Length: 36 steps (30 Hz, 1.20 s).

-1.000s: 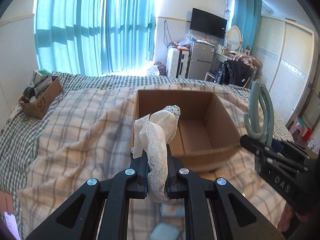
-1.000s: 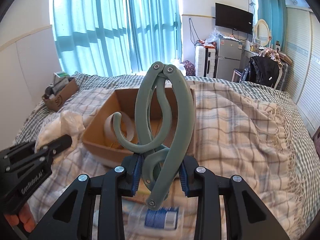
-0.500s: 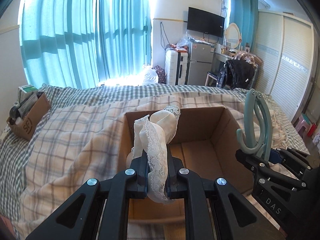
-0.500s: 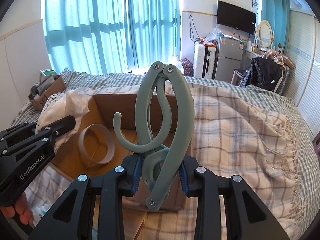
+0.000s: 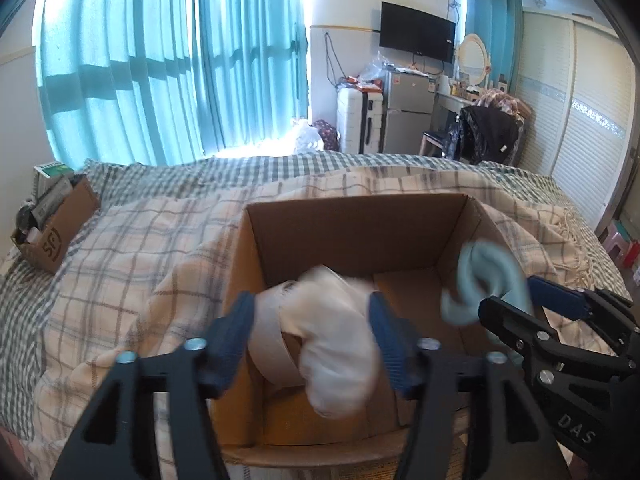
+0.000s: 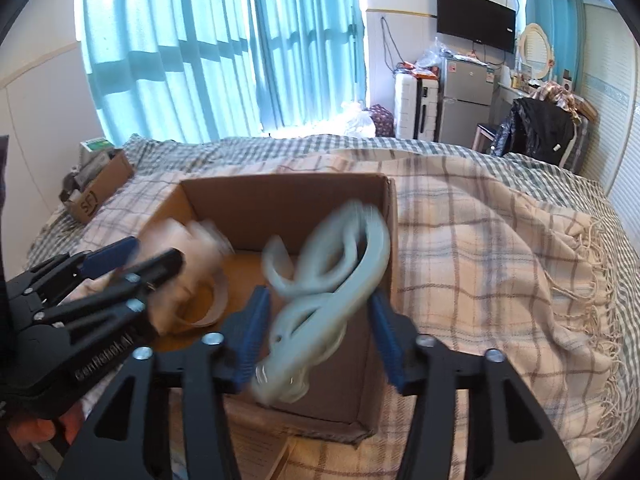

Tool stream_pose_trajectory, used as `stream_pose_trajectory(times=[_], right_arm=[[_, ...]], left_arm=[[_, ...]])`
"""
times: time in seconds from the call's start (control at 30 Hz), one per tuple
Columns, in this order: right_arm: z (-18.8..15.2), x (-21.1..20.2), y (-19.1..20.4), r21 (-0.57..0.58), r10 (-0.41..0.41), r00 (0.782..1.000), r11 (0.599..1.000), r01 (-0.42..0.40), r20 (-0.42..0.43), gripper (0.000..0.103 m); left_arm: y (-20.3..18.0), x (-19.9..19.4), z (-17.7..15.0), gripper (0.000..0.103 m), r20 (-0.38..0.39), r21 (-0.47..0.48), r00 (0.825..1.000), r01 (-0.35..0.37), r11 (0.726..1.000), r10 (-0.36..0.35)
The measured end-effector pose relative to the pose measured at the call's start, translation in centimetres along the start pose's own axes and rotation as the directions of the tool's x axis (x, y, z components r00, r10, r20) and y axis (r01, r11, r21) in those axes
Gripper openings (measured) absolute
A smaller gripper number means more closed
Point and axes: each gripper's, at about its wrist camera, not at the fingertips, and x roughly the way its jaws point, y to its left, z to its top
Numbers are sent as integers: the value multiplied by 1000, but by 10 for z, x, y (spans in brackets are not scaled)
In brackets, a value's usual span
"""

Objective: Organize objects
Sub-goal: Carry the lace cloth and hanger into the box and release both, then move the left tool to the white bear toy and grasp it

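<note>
We are at the release step: both grippers hang over the open cardboard box (image 5: 360,240) on the plaid blanket (image 5: 120,248), and both sets of jaws are opening. In the left wrist view the left gripper (image 5: 310,336) has its blue pads spread wide, and the white lace cloth (image 5: 336,336), blurred, sits between them without being pressed, apparently dropping free. In the right wrist view the right gripper (image 6: 316,340) likewise stands apart around the pale green folding hanger (image 6: 328,292), which is smeared by motion and seems to be falling toward the box floor.

We judge these two items as good as delivered, though neither has yet come to rest. Whether more things wait to be sorted we cannot tell; nothing else loose shows on the blanket.

As for containers, the large box already holds a roll of beige tape (image 5: 272,340), lying at about 9 o'clock from the cloth, on the box's left side. The hanger is heading for the right side, near the right wall. A second, smaller cardboard box (image 5: 56,232) sits well apart at 10 o'clock on the checked bedsheet (image 5: 192,180), stuffed with small packages we cannot identify.
</note>
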Motion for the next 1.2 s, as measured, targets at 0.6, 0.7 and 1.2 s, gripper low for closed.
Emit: stream_pose_trajectory(times=[0.6,0.7,1.2], right_arm=[[11,-110,12,26,-203,966,979,201,158,101],[7,-134,16,28,-204,964,979,202,172,101],[-49,-233,28,22,-189,961,982,188,201,103]], left_arm=[[16,-114,12,94,123,-20,991,-60,998,62],[17,-139,10,94,145,-18,987,-72,997,74],[40,-219,-41,103,184,-54,979,-76,996,85]])
